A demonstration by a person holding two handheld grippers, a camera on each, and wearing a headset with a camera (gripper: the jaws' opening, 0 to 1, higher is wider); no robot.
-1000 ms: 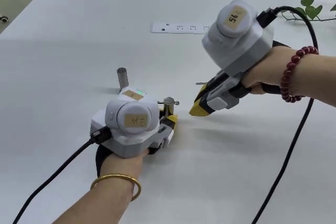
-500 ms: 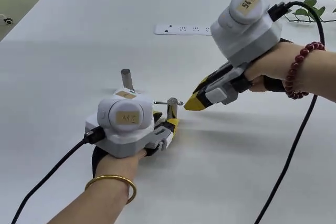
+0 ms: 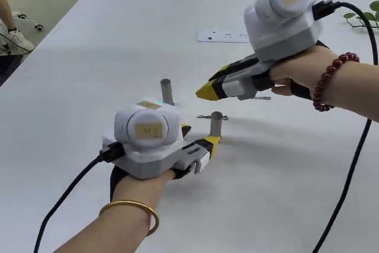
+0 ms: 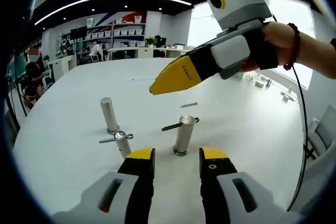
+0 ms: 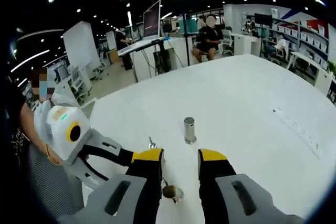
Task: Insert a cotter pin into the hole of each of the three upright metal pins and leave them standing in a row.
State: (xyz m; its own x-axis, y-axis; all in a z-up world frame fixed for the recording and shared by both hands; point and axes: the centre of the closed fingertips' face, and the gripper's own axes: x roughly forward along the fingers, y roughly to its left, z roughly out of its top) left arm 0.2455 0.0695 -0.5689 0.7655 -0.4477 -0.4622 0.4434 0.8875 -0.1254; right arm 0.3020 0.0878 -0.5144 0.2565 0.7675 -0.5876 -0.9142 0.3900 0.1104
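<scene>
Three metal pins stand on the white table. The nearest pin carries a cotter pin through its top. Just short of it is my left gripper, open, its jaws not touching the pin. A second pin, also with a cotter pin, is partly hidden behind the left jaw. The third pin is bare. My right gripper hovers above the pins, open and empty. A loose cotter pin lies on the table.
A white power strip lies far back on the table, and a plant sprig at the right edge. Black cables trail from both grippers. People sit at desks in the background.
My right gripper has lifted up and away from the cotter pin's end. The left gripper's jaws now sit just short of the pin instead of around it. The head camera has shifted.
</scene>
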